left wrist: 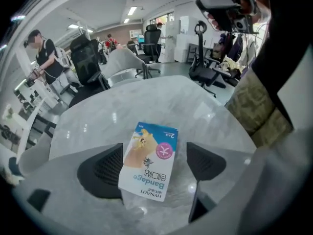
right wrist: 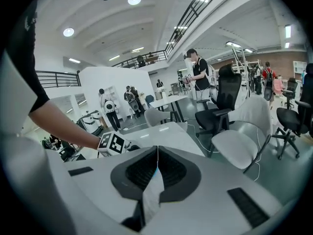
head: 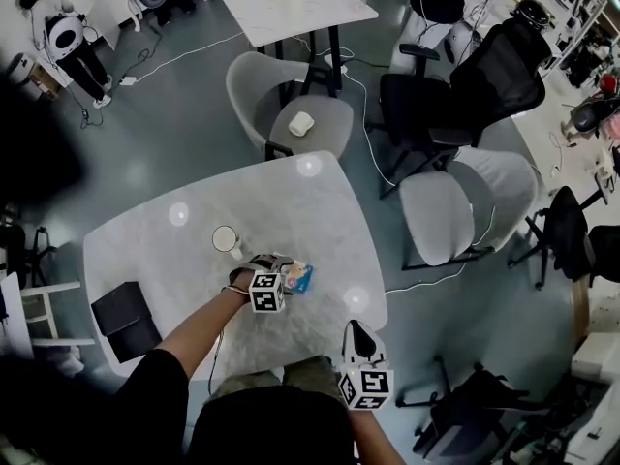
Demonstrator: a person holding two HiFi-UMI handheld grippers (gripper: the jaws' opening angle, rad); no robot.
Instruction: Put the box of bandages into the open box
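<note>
Black pads [left wrist: 105, 165] of the left tool [left wrist: 156, 163]: they stand wide apart, one on each side of the bandage box [left wrist: 150, 153]. Neither presses on it. The left pad sits right at its edge and the right pad shows a clear gap.
Bandage box: it lies flat on the table [left wrist: 146, 97], printed face up, its length running away from the tool and a little skewed. In the head view it [head: 296, 277] is just ahead of the left tool [head: 283, 271].
Step in hand: judged to be the pick, with no grip made yet.
Doing it well: shift the tool so the box sits midway, square the pads to its long sides, and go low enough to catch the thin side walls. Close gently, since the thin card looks easy to crush.
Marble table: it is smooth and glossy, so the box will likely slide if one pad arrives first.
Cup [head: 226, 239]: it stands near the left tool, on the side towards the target, so lift before travelling.
Open box [head: 124, 320]: it is black and sits at the table's near left corner, well apart from the bandages. The carry runs leftward.
Right tool [right wrist: 156, 165]: its jaws are together with nothing between them. It [head: 360, 337] hangs off the table's near edge, out of the way.
</note>
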